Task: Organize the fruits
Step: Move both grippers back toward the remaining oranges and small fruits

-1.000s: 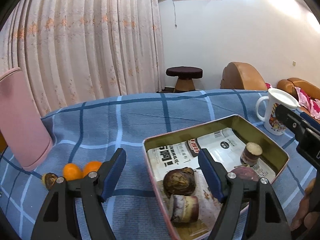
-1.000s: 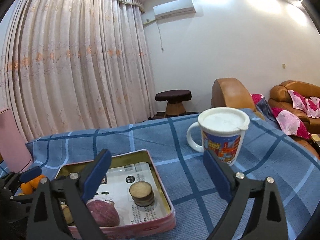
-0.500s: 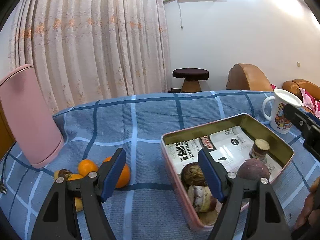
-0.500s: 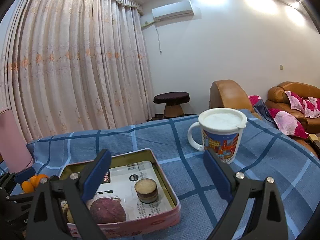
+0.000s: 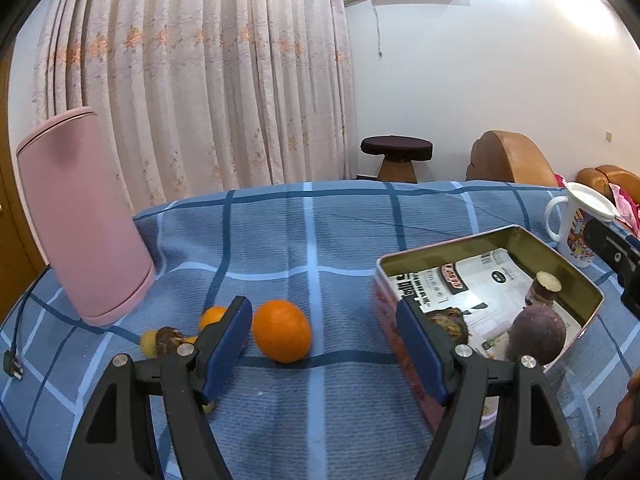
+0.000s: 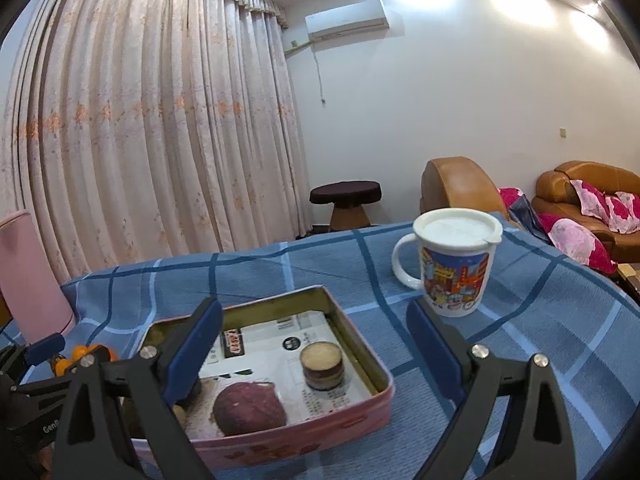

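Left gripper [image 5: 324, 344] jaws released – orange [image 5: 283, 330] lower centre, right gripper [image 6: 314, 344] jaws released, empty – tin [image 6: 360, 344] at lower left

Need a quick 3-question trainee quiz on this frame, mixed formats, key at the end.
1. True or false: the left gripper is shut on the big orange.
2. The mug with the white lid stands: A) inside the tin tray B) on the blue checked cloth beside the tray C) on the stool
3. Fill in: the round purple fruit lies in the ____.

Key: 1 false, both grippers stand open and empty; 2 B; 3 tin tray.
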Tool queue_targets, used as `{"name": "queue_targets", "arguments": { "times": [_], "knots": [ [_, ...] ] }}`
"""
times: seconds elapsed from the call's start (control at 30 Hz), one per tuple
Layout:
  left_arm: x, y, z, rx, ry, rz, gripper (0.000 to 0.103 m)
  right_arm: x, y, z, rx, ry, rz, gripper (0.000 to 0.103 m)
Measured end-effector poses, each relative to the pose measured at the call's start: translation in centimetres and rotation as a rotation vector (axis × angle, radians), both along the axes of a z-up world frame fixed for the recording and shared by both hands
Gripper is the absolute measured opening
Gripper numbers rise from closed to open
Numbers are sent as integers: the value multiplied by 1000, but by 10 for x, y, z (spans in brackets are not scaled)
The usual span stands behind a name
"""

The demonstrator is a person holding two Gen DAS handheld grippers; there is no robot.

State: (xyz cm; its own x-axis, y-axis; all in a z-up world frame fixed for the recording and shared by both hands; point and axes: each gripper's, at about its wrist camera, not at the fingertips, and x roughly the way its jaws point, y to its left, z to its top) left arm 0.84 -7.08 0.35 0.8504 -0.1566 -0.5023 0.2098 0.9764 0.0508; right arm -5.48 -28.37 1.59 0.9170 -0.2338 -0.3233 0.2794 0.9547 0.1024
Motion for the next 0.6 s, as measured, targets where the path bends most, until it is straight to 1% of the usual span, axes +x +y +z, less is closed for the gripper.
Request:
{"name": "queue_targets", "arguments": {
  "times": [0.33, 0.6],
  "knots": [
    [-1, 26, 0, 0, -3, 15, 76, 3, 30, -1, -34, 35, -27, 96],
    [3, 51, -1, 5, 6, 39, 76, 8, 56, -3, -53, 55, 1, 96]
  ]
}}
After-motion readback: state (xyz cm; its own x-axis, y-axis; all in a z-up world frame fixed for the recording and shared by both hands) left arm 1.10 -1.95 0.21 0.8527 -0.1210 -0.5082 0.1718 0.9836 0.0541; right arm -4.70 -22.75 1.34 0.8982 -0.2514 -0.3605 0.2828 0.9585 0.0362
